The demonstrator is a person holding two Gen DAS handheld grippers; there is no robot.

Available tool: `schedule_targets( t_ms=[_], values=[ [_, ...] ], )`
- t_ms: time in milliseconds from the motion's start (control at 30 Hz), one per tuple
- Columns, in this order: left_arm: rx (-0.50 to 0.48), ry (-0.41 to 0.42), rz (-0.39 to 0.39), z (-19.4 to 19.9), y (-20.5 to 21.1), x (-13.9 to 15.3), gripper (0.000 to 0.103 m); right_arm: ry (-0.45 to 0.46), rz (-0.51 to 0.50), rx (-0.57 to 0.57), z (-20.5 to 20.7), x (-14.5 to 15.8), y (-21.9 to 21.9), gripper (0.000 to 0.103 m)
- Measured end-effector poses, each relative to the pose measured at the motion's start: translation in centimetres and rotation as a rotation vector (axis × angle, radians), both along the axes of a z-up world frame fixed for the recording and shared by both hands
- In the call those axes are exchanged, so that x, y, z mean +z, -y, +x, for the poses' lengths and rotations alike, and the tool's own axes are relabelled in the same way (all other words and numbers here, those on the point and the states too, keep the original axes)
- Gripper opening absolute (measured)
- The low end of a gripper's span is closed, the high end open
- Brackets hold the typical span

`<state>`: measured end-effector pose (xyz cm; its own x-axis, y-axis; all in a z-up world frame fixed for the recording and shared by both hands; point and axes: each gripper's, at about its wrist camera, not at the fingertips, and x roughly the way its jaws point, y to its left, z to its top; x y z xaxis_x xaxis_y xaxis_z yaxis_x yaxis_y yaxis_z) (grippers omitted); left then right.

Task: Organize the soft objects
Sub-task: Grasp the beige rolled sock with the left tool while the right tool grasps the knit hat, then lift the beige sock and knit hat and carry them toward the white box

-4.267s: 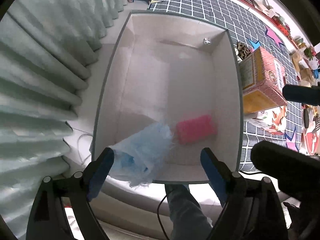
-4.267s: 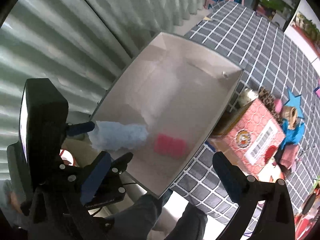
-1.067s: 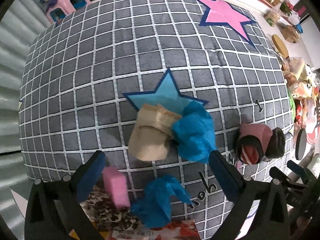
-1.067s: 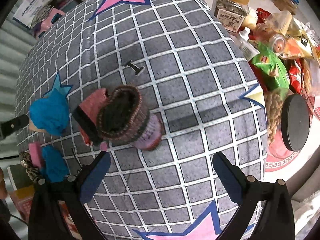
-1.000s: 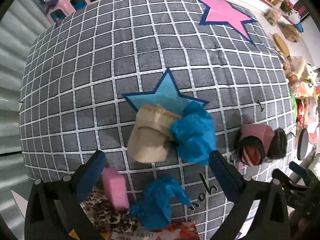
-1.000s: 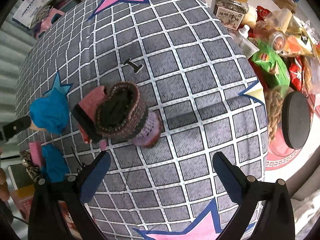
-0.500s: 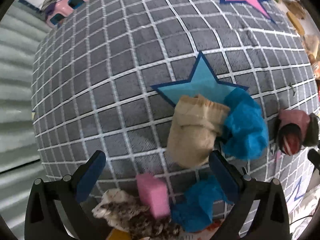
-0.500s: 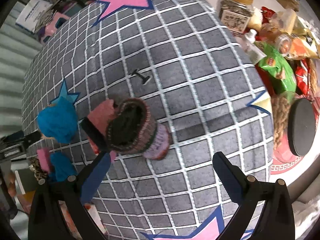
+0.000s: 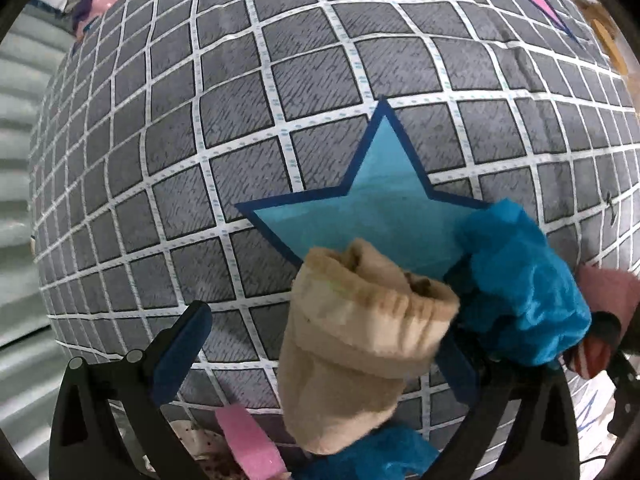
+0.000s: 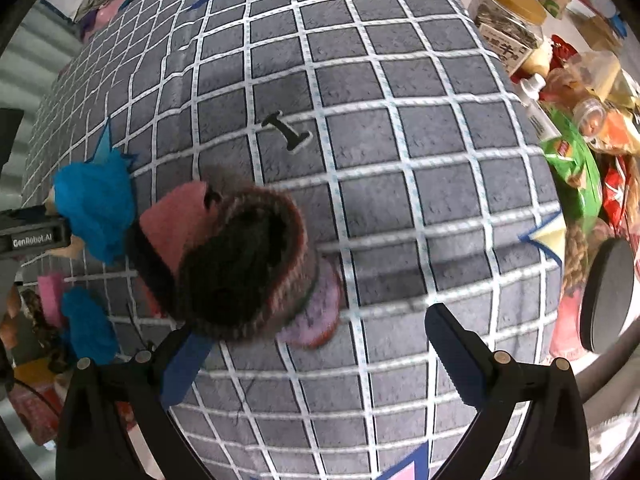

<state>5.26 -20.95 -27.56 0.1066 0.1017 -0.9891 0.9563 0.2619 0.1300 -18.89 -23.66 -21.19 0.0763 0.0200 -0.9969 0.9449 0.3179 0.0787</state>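
Left gripper [image 9: 320, 356] gapes wide around the beige sock [image 9: 356, 344], unclamped; blue cloth [image 9: 520, 292] at 3 o'clock. Right gripper [image 10: 316, 356] wide open, empty, knit hat [image 10: 240, 268] at 10 o'clock.

We see our left gripper [image 9: 320, 356] spread wide at frame bottom | rolled beige fabric sock [image 9: 352, 356] between its fingers, lower centre | crumpled bright-blue plush cloth [image 9: 520, 296] touching it at right | grey white-gridded quilt [image 9: 280, 100] beneath | pink foam block [image 9: 250, 446] bottom centre.
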Motion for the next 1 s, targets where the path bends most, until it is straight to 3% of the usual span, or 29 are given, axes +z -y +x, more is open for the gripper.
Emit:
schedule_targets(
  t_ms=[200, 233, 300, 333, 367, 400, 467, 1000],
  values=[
    [-0.018, -0.015, 0.007, 1.1, 0.2, -1.1, 0.099, 0.012, -0.001, 0.034, 1.2, -0.9, 0.9, 0.102],
    [-0.022, -0.026, 0.004, 1.0, 1.2, -1.1, 0.093, 0.014, -0.008, 0.043, 1.5, -0.8, 0.8, 0.098],
    [-0.035, -0.060, -0.010, 0.5, 1.9, -0.4, 0.076, 0.027, -0.001, 0.055, 2.1, -0.6, 0.8, 0.070],
    [-0.044, -0.071, -0.014, 0.3, 2.0, -0.2, 0.062, 0.041, 0.015, 0.052, 2.3, -0.6, 0.9, 0.059],
    [-0.053, -0.077, -0.013, 0.2, 2.1, 0.3, 0.053, 0.041, 0.020, 0.046, 2.4, -0.6, 0.8, 0.058],
    [-0.065, -0.061, -0.008, -0.3, 2.2, 0.8, 0.037, 0.043, 0.026, 0.040, 2.4, -0.5, 0.8, 0.055],
    [-0.080, -0.032, -0.004, -0.8, 1.9, 1.6, 0.028, 0.046, 0.026, 0.032, 2.4, -0.2, 0.8, 0.050],
    [-0.031, -0.058, -0.131, -1.3, -3.9, 10.7, 0.026, 0.091, 0.005, -0.033, -0.9, 5.1, -0.7, 0.049]
  ],
)
